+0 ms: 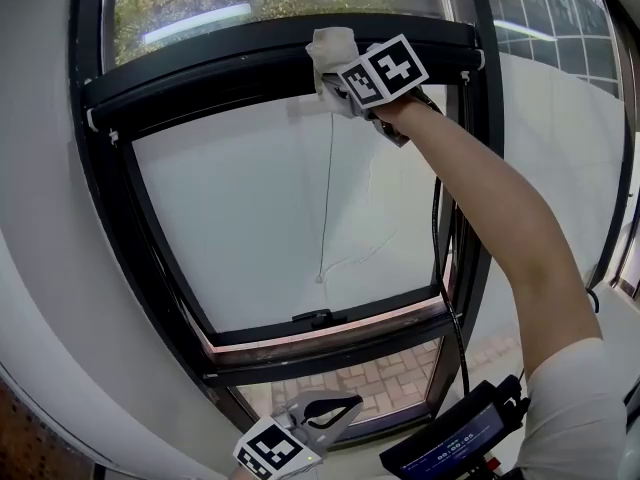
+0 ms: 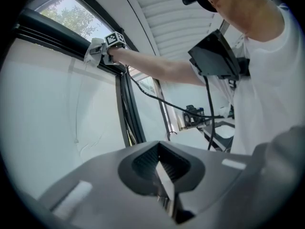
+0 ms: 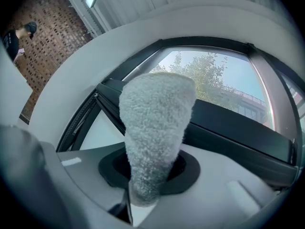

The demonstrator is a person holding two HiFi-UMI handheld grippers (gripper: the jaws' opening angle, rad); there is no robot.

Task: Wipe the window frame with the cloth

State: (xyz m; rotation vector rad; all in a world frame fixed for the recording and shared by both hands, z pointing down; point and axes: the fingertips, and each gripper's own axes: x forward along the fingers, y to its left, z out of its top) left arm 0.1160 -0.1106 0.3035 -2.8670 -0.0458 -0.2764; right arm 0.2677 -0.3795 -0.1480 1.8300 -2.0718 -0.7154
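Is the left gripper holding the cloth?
No: the cloth is clamped in the right gripper, while the left gripper is shut with nothing between its jaws.

No legible text; digits on display point(image 1: 455, 446) too blurred.

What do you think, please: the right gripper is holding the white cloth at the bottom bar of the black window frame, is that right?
Not quite. The right gripper is holding the white cloth at the top bar of the black window frame, not the bottom bar. The head view shows this.
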